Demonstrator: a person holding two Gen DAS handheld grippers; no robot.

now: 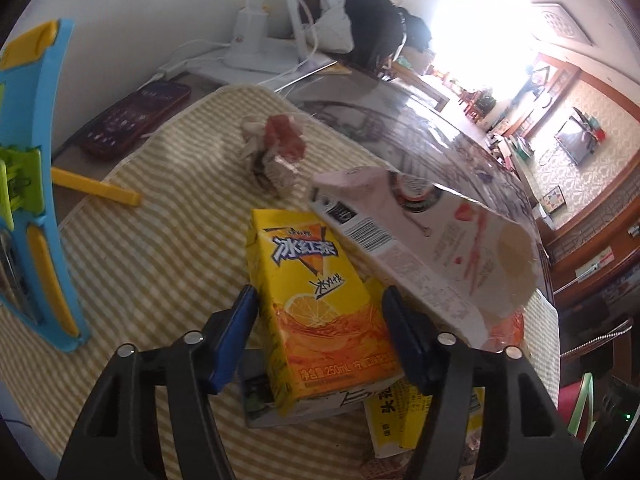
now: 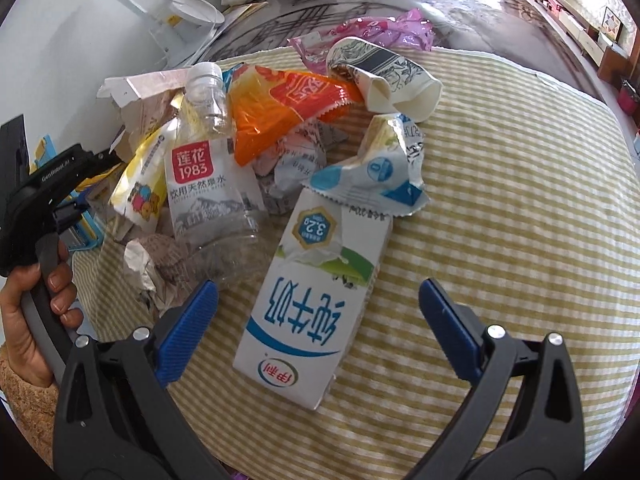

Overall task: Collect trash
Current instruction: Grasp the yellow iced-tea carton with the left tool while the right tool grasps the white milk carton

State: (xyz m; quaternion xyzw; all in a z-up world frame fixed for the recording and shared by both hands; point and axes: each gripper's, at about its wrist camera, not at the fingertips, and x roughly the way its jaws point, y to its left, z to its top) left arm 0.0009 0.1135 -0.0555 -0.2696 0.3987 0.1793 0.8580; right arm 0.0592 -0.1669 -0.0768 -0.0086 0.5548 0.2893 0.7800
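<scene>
A: Nearest to the left gripper [image 1: 320, 320] is the yellow tea carton [image 1: 316, 312]. It lies between the blue pads [image 1: 236, 332], which sit against its two long sides. I judge that the jaws grip it.

B: How will it handle?

A: Probably empty, so light, and the thin card can dent. The long flat sides are the good place to hold (the printed skin looks a little slippery).

B: And the right gripper [image 2: 320, 328]?

A: Its jaws stand wide apart and hold nothing. The white milk carton [image 2: 316, 300] lies flat on the striped cloth [image 2: 500, 200] between them, but the pads do not touch it. Its top is torn open, so that end is soft; I would take the lower body across its narrow sides.

B: What is farther away?

A: Behind it, the clear water bottle [image 2: 212, 168], smooth and round, may roll. Then the orange wrapper [image 2: 280, 112] and a crushed paper cup [image 2: 384, 80], both light and soft.
</scene>
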